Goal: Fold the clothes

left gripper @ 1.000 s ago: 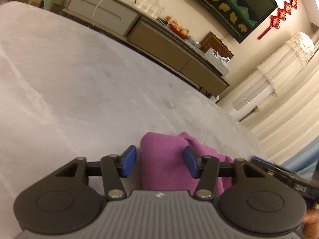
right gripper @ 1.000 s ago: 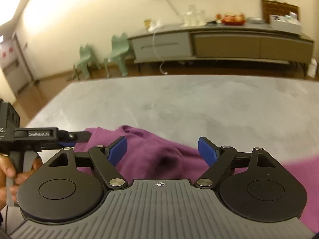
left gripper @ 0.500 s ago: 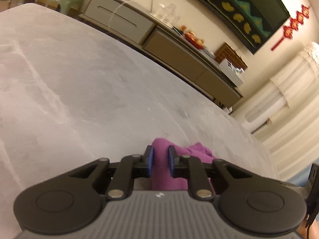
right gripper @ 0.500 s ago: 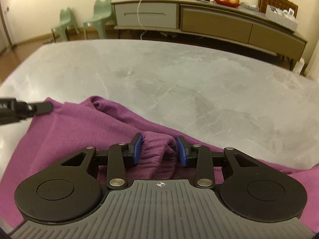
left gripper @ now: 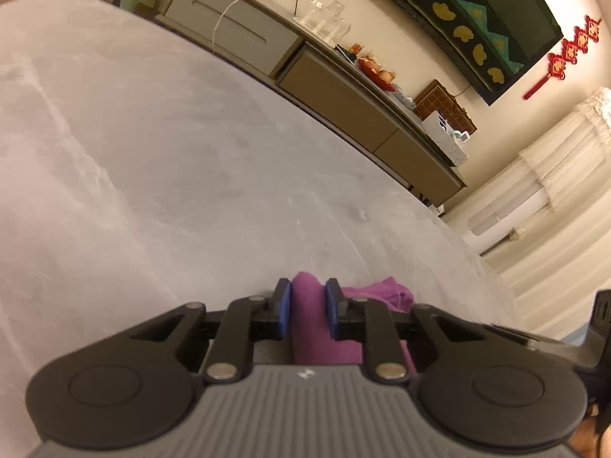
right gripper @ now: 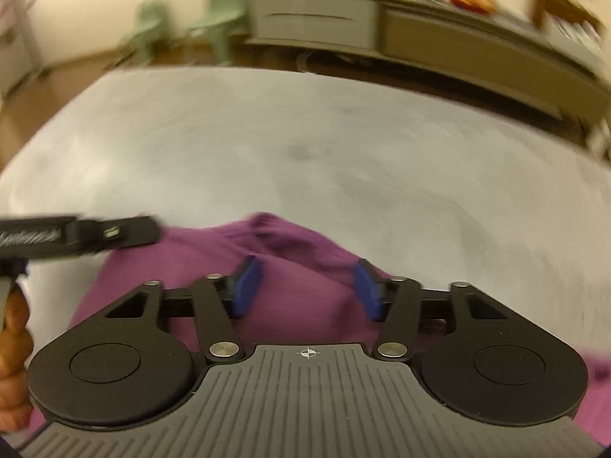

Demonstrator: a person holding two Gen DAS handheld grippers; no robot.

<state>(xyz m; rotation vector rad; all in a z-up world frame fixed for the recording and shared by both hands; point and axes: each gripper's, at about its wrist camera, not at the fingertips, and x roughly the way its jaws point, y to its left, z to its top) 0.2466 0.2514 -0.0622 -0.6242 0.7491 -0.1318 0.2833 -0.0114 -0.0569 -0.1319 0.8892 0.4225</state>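
Grey marble-look table (left gripper: 160, 160) fills both wrist views, with a purple garment (right gripper: 214, 263) lying crumpled along its near edge, not yet folded by the look of it. Beyond the table stands a long sideboard (left gripper: 343, 91) against the wall, carrying glassware (left gripper: 324, 19), a red fruit dish (left gripper: 376, 70) and a trailing white cable (left gripper: 225, 19), with pale green chairs (right gripper: 223, 19) at its left end; all of that sits well apart from the work, and nothing lies on the tabletop ahead to block a fold. The left gripper (left gripper: 307, 307) pinches a raised ridge of the purple cloth between its blue pads, though its jaws are easing apart slightly. The right gripper (right gripper: 305, 288) hovers over a bulge of the garment with its jaws opening, cloth lying between the pads but clear gaps on either side, so it holds nothing. The main risk, as a judgement: the left pinch could slacken enough for the ridge to slip out, and with the right side unheld the garment may drag or bunch rather than lift evenly. The right wrist view is smeared by motion, so a regrasp made in haste could catch several layers or miss the hem. A hand (right gripper: 13, 347) grips the left tool's handle at that view's edge.
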